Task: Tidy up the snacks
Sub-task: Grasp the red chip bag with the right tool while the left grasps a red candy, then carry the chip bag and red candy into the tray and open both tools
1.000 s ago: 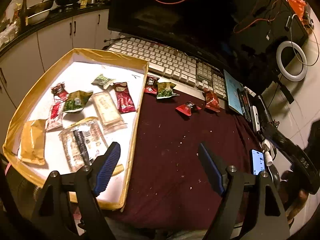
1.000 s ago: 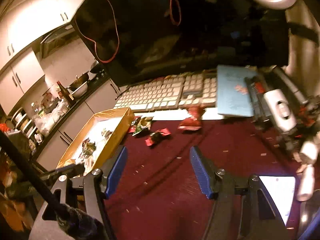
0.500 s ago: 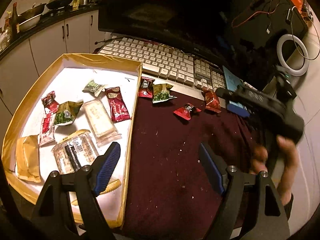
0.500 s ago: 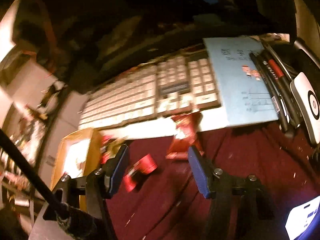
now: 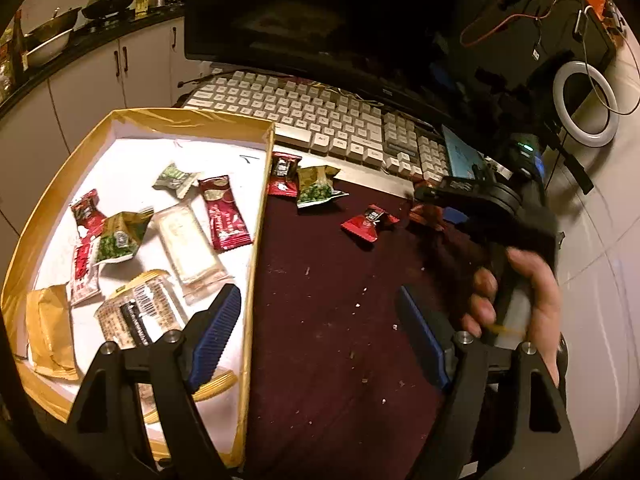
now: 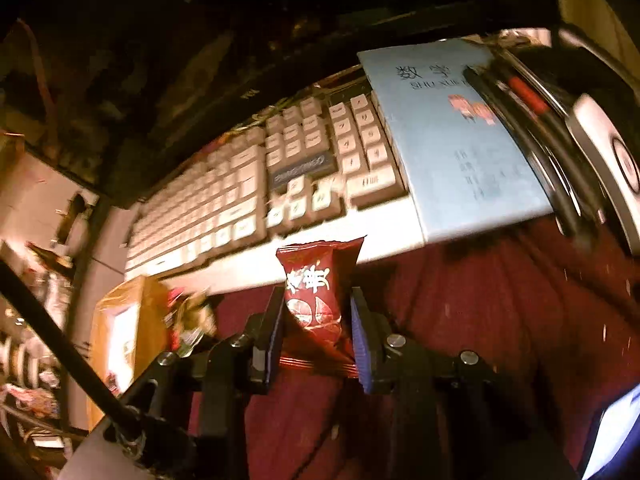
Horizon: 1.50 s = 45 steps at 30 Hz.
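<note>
Right tongs have just been closing on a dark red foil snack packet by the table's far edge, just in front of the white keyboard; pads now look pressed on its sides, so the pick seems made. Left tongs hang wide apart, holding nothing, over the near rim of the gold-edged white tray. Next comes the carry to the tray. Packet shows white Chinese characters, unreadable; the pale blue booklet reads "数学".
</note>
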Each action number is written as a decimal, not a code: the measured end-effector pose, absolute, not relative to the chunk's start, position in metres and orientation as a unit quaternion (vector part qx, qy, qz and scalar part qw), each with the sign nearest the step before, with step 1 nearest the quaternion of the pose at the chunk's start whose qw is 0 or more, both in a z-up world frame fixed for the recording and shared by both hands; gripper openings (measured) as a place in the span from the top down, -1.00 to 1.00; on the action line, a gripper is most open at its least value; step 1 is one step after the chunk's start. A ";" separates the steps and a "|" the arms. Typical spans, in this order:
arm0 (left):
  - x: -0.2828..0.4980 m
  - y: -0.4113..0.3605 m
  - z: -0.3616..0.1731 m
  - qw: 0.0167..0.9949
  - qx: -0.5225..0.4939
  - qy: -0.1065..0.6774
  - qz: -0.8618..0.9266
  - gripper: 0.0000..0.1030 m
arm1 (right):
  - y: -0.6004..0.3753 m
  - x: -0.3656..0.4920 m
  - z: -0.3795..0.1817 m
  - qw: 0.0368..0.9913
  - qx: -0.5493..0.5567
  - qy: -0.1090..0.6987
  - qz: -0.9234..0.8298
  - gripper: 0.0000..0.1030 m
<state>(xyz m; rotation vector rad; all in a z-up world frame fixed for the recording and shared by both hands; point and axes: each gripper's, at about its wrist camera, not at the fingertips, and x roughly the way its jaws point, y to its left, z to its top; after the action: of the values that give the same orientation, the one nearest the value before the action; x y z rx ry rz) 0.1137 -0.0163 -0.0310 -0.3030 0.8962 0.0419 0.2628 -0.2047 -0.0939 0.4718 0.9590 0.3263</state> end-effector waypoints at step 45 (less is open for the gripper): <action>0.253 -0.084 -0.086 0.856 -0.026 0.515 -0.024 0.45 | -0.239 0.231 -0.113 0.835 0.312 0.412 0.191 0.43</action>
<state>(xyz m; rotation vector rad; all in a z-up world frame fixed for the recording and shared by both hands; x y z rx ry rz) 0.2527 -0.0838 -0.0863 -0.0538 1.0834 -0.0514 0.2308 -0.2393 -0.1130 0.6601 0.8717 0.4040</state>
